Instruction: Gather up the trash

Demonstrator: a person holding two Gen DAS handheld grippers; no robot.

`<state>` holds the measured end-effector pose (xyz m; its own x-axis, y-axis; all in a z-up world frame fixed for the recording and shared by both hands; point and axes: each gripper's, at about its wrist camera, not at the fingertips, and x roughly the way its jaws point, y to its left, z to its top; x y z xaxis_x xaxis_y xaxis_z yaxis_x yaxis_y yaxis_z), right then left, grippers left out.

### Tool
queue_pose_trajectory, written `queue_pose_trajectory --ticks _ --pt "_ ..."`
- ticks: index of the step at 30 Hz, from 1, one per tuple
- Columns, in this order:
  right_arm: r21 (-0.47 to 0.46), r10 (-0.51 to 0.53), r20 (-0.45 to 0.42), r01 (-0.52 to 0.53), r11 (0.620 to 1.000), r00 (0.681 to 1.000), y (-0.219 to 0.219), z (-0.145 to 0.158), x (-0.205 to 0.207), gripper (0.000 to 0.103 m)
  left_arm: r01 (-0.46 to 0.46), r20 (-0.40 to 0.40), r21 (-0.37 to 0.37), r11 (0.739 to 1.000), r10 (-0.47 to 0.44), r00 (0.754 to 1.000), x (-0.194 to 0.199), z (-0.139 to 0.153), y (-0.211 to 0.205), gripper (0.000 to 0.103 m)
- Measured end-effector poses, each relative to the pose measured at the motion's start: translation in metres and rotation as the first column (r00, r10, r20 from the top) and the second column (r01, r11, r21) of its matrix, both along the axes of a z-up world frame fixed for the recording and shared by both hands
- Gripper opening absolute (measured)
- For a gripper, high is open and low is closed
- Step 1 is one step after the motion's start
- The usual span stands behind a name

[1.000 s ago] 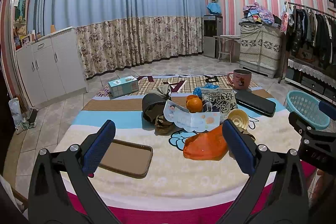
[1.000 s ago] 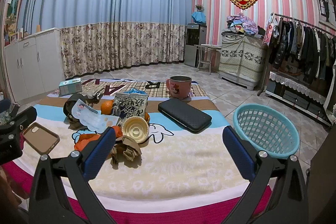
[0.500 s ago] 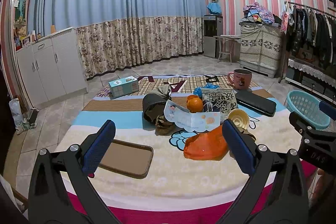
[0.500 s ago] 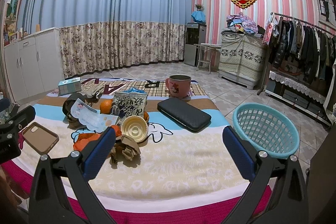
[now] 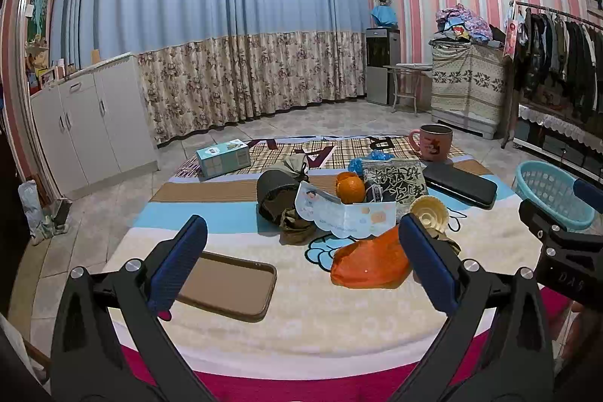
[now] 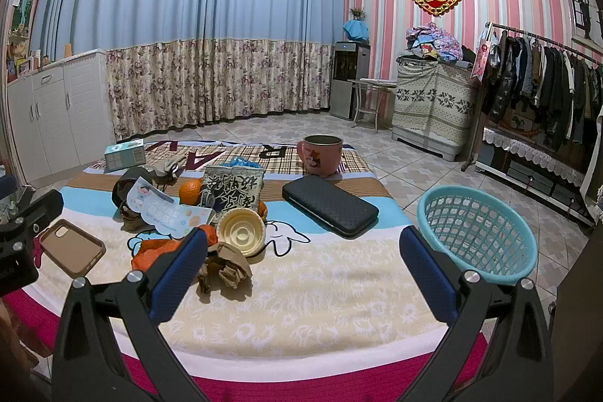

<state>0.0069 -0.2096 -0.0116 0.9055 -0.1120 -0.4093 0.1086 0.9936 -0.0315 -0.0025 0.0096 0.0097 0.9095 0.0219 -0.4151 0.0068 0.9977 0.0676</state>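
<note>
Both pairs of jaws stand wide apart and hold nothing: the left gripper [image 5: 301, 262] hangs over the near edge of the cloth-covered table [image 5: 339, 319], and the right gripper [image 6: 303, 264] does the same further along that edge. Trash lies in a loose heap at the middle of the table. An orange plastic bag [image 5: 371, 262] sits nearest the left gripper's blue pads, with a crumpled brown paper wad [image 6: 224, 268] just beside it, close to the right gripper's left pad. Behind them rests a cream paper cup [image 6: 242, 230] on its side, touching a snack bag [image 6: 231, 189] printed with large black Chinese characters. A pale blue wipes packet [image 6: 167, 210] carries small white lettering too blurred to make out. An orange fruit [image 5: 350, 187] sits between the packet and the snack bag. Large letters "A" and "R" show on the plaid end of the cloth. A brown phone case [image 5: 226, 285] lies apart to the left, a black wallet [image 6: 329, 204] and pink mug [image 6: 320, 155] to the right. A teal basket [image 6: 476, 232] stands just off the table's right edge.
</note>
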Motion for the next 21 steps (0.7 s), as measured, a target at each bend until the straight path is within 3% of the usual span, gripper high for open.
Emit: queue_pose_trajectory --ticks 13,18,21 --pt "-0.008 -0.002 0.011 0.002 1.000 1.000 -0.006 -0.003 0.005 0.099 -0.029 -0.010 0.002 1.000 0.029 1.000 0.006 0.001 0.007 0.098" --pt "-0.057 0.009 0.036 -0.007 0.998 0.999 -0.009 0.012 0.014 0.099 -0.056 -0.014 -0.028 0.998 0.056 0.998 0.021 0.014 0.021 0.098" --pt "-0.037 0.021 0.067 -0.019 0.999 0.998 -0.015 0.026 0.021 0.099 -0.056 -0.027 -0.042 0.998 0.055 0.998 0.036 0.020 0.025 0.098"
